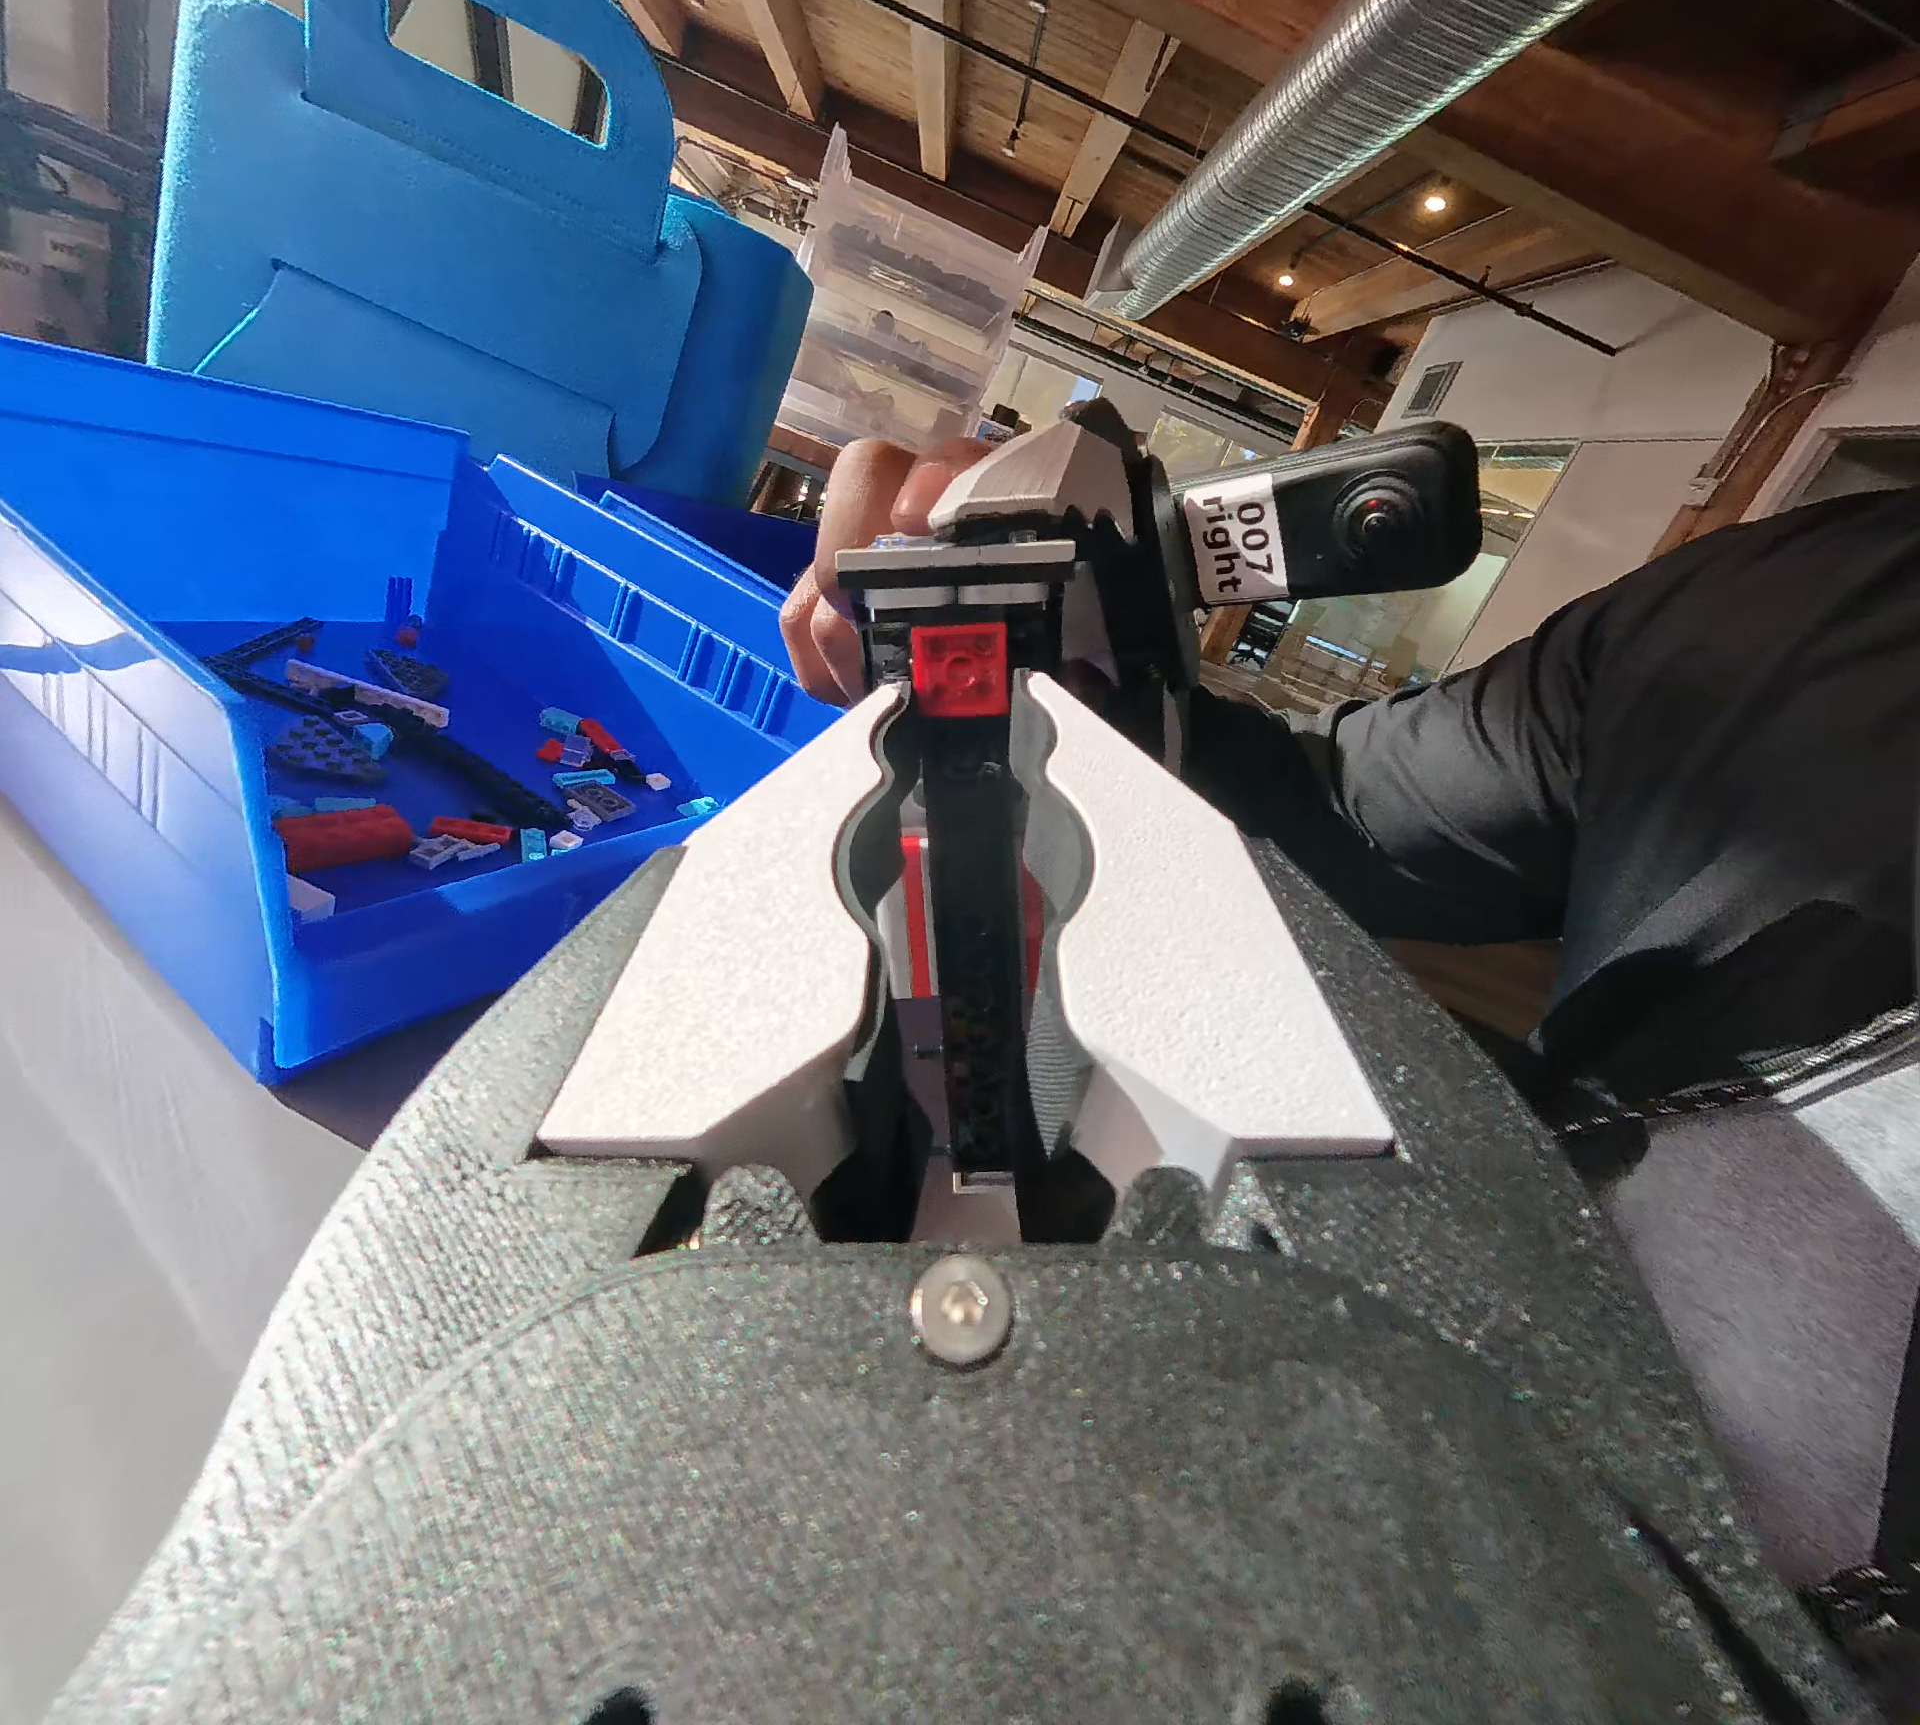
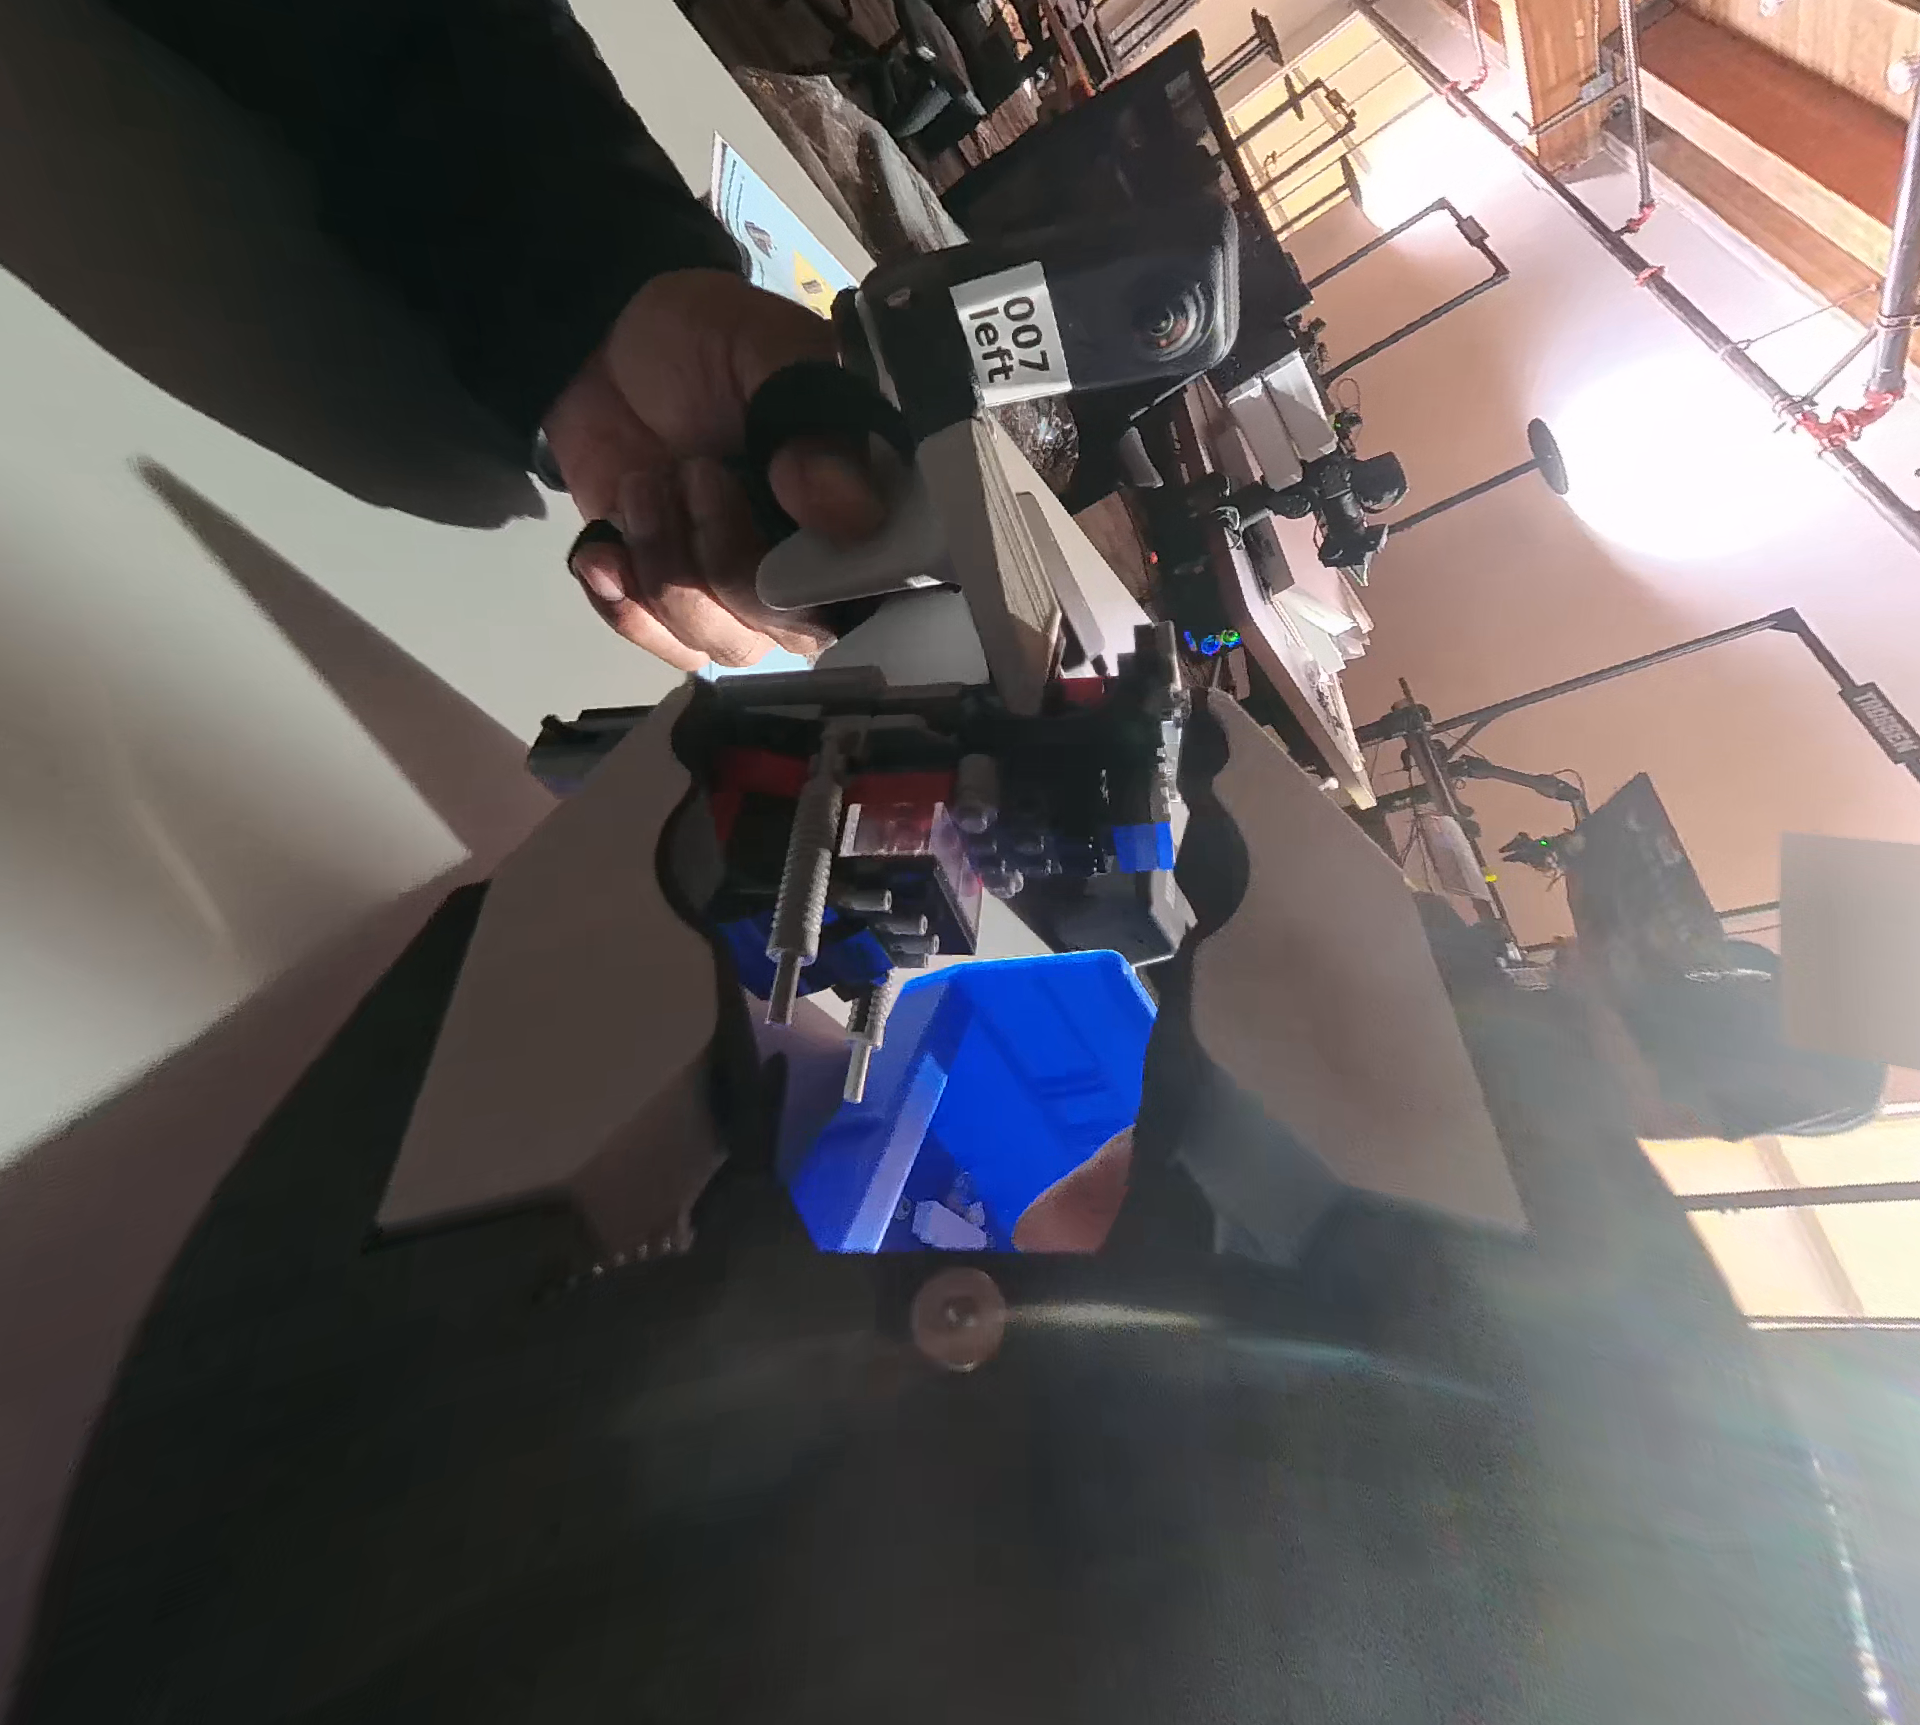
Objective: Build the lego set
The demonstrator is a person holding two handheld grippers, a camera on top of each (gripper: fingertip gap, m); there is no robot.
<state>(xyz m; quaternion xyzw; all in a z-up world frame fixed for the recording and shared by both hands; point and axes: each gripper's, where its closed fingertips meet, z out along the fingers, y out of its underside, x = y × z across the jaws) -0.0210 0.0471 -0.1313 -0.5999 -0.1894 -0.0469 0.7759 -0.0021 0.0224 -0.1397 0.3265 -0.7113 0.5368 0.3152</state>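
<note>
The lego model (image 1: 961,667) is a black, red and grey build, held up in the air between both grippers. My left gripper (image 1: 963,690) is shut on it, its white fingers pinching a red square brick at the tips, with a long black part running back between them. My right gripper (image 1: 987,522) meets the model's far end from above. In the right wrist view the model (image 2: 935,823) spans the gap of the right gripper (image 2: 945,709), with grey pins and blue parts showing. The left gripper (image 2: 997,626) clamps its far side.
An open blue bin (image 1: 343,948) with several loose lego pieces (image 1: 416,771) sits on the white table at the left; it also shows below the model in the right wrist view (image 2: 987,1083). A blue felt bag (image 1: 416,221) stands behind it. A dark sleeve (image 1: 1558,740) is at the right. My two grippers' fingertips are within a few centimetres of each other.
</note>
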